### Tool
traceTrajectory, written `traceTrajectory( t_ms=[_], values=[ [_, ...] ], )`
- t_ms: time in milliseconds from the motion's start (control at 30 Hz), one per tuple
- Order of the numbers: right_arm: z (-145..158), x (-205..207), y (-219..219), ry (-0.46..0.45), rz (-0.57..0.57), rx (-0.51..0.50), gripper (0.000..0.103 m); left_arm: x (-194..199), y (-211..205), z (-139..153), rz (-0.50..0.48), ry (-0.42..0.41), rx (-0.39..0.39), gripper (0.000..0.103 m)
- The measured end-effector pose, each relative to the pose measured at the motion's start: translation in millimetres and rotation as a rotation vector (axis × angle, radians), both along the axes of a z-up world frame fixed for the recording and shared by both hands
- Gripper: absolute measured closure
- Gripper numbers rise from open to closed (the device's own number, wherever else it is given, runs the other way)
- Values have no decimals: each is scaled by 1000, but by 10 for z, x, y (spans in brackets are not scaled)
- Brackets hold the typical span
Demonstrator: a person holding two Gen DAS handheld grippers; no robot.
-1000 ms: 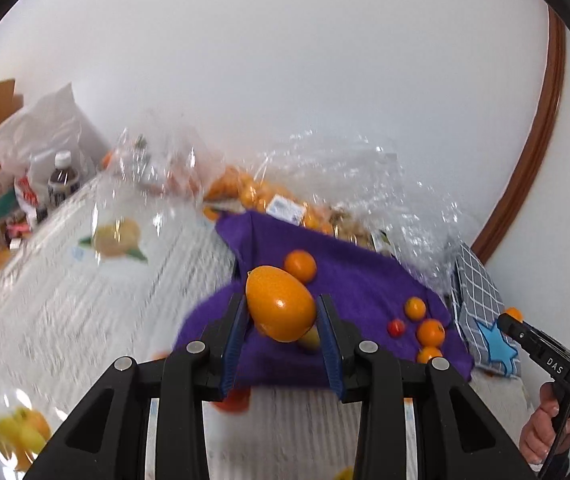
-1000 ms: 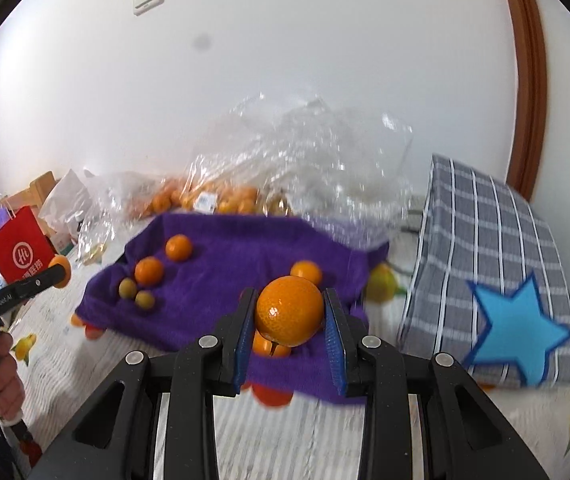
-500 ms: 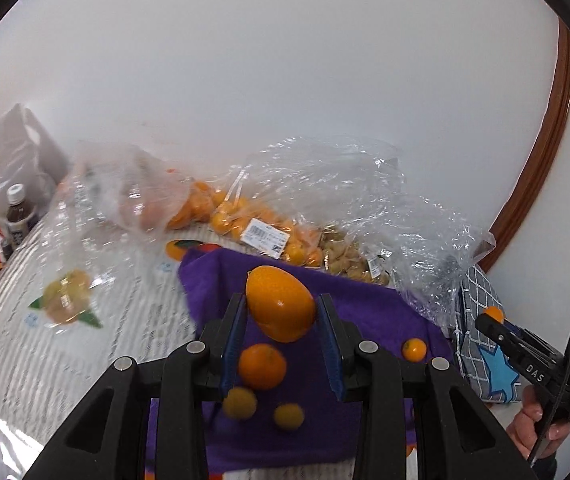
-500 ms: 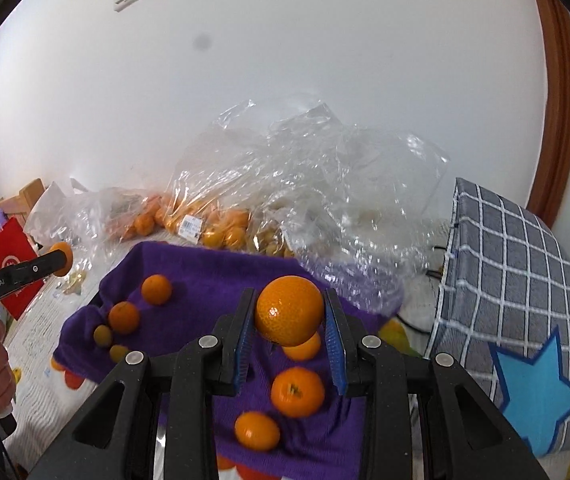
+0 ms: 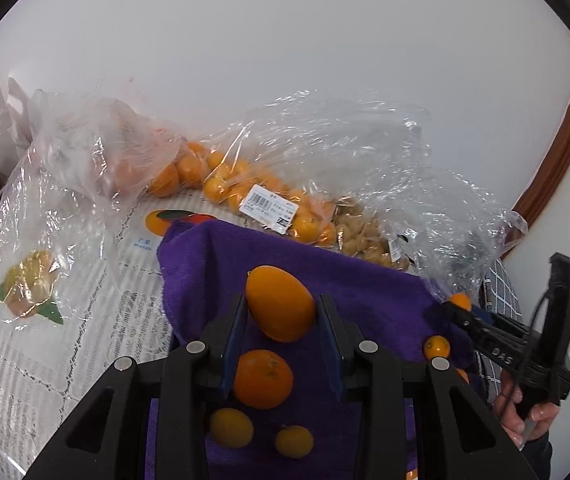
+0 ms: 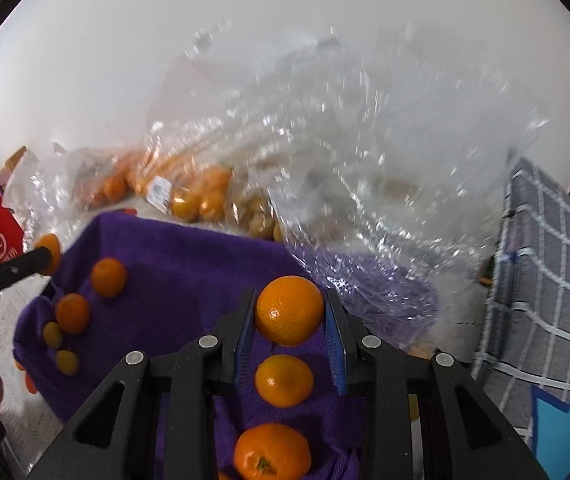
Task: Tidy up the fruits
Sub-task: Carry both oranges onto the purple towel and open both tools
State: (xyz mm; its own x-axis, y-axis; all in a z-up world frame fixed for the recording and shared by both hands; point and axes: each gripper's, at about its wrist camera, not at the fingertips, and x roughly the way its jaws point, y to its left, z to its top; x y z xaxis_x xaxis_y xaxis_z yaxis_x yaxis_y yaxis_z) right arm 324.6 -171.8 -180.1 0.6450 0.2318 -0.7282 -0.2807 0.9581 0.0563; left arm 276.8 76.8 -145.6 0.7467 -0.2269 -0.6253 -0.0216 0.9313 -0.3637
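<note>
The egg-shaped orange fruit (image 5: 281, 303) sits pinched between the blue pads of my left gripper (image 5: 281, 322), held in the air above the purple towel (image 5: 365, 292). My right gripper (image 6: 289, 322) is likewise closed on a round mandarin (image 6: 289, 310), its dimpled end facing the camera, also lifted above the towel. Below the left jaws lie another mandarin (image 5: 263, 378) and two small yellowish fruits (image 5: 231, 427); below the right jaws lie two more mandarins (image 6: 284, 380), one behind the other.

To do this step well, I judge I should carry each fruit over to the clear plastic bag holding its own kind, keep the squeeze gentle so the skin is not bruised, and lower it until it rests before easing the jaws apart. The oval fruit is gripped off-centre, tilted, so it could roll out if I swing quickly. The bagged oranges (image 5: 237, 188) and the crinkled empty bags (image 6: 365, 184) lie just beyond the towel's far edge.

Both grippers point forward and slightly down toward the bags, left well apart from right, each hand low behind its handle.
</note>
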Motion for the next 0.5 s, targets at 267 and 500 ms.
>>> traceTrajectory(
  t_ms=[267, 500],
  values=[
    [-86, 174, 30, 110, -5, -17, 70, 88, 26, -60, -11, 17, -9, 69],
    [-80, 88, 226, 108, 53, -34, 72, 99, -13, -125, -22, 37, -17, 69]
  ],
)
